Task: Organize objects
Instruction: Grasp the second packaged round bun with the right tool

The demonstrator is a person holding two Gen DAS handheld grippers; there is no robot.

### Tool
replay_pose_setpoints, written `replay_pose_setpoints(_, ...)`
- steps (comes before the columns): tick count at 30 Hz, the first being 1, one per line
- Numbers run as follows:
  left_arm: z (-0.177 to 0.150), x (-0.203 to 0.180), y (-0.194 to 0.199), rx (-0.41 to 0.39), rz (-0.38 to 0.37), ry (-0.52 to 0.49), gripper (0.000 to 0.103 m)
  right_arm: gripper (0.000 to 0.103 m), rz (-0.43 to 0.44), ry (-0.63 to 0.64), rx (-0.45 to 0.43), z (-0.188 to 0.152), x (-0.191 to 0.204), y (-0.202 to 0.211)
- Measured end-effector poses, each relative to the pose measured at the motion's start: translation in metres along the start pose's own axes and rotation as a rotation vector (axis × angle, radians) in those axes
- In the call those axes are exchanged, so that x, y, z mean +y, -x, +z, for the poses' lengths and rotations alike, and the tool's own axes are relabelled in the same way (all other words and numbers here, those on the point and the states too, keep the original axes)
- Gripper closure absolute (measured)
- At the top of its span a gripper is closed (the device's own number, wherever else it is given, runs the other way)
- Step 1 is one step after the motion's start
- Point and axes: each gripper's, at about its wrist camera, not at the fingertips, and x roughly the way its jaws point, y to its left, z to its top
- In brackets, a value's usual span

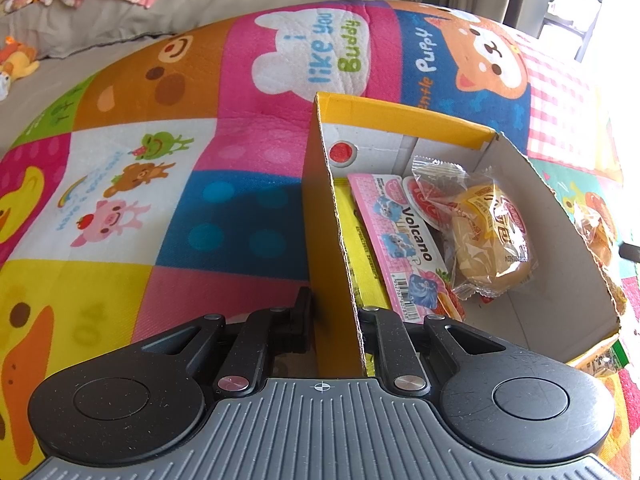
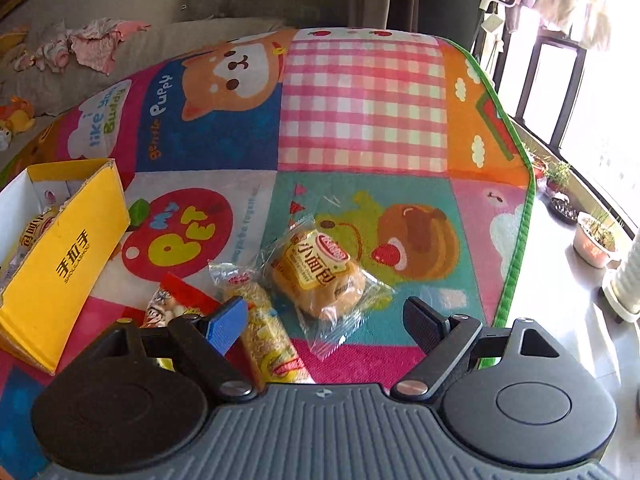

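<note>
my left gripper (image 1: 330,320) is clamped on the near wall of the yellow box (image 1: 400,120), one finger outside, one inside. my right gripper (image 2: 324,320) hovers low over the play mat (image 2: 360,100), jaws spread wide, gripping nothing. inside the box: one pink "volcano" packet (image 1: 404,236), one wrapped bun (image 1: 488,240). on the mat by the right gripper: one wrapped bun (image 2: 320,276), one long yellow snack bar (image 2: 266,336), one red packet (image 2: 172,300). mat reads "i like you buddy", "gentle puppy", "my pet".
</note>
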Motion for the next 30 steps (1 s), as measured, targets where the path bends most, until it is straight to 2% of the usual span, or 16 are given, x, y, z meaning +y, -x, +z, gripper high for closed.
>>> replay_pose_setpoints(2, 0.0, 0.0, 0.0, 0.0, 0.0, 0.0, 0.088, 0.017, -0.021, 0.034, 0.002, 0.013, -0.003, -0.016)
replay_pose_setpoints(7, 0.0, 0.0, 0.0, 0.0, 0.0, 0.0, 0.088, 0.017, 0.029, 0.02, 0.071, 0.031, -0.013, -0.055)
replay_pose_setpoints(15, 0.0, 0.0, 0.0, 0.0, 0.0, -0.001, 0.088, 0.017, 0.141, -0.125, 0.135, 0.037, -0.021, -0.088)
replay_pose_setpoints(22, 0.0, 0.0, 0.0, 0.0, 0.0, -0.001, 0.088, 0.026, 0.13, -0.127, 0.125, 0.031, -0.021, -0.075)
replay_pose_setpoints(25, 0.0, 0.0, 0.0, 0.001, 0.0, -0.001, 0.088, 0.034, 0.13, -0.158, 0.129, 0.028, -0.026, -0.064)
replay_pose_setpoints(27, 0.0, 0.0, 0.0, 0.001, 0.0, -0.001, 0.088, 0.045, 0.138, -0.184, 0.123, 0.026, -0.029, -0.051)
replay_pose_setpoints(30, 0.0, 0.0, 0.0, -0.001, 0.001, 0.003, 0.088, 0.049, 0.143, -0.177, 0.095, 0.024, -0.028, -0.027)
